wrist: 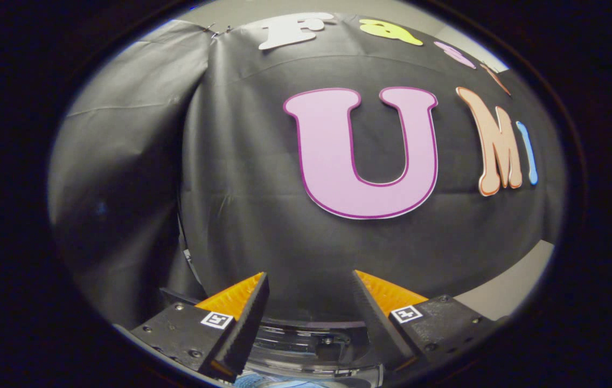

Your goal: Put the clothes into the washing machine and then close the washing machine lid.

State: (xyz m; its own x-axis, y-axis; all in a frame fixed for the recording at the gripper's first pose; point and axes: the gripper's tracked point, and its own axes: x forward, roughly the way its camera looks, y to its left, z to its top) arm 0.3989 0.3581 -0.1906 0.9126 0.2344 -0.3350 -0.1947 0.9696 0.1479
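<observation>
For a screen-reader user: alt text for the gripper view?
The gripper points at the booth's black cloth wall, fingers open with nothing between them. Below them lies part of the washing machine's rim, with a bit of blue cloth underneath.

Gripper (310, 280): wedge-shaped ridged fingers (241, 323), black screwed mounts, square coded marker on each; fingers apart.

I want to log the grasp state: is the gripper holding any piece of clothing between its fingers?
No: the gripper is open, with only the black booth wall showing between its fingers.
</observation>
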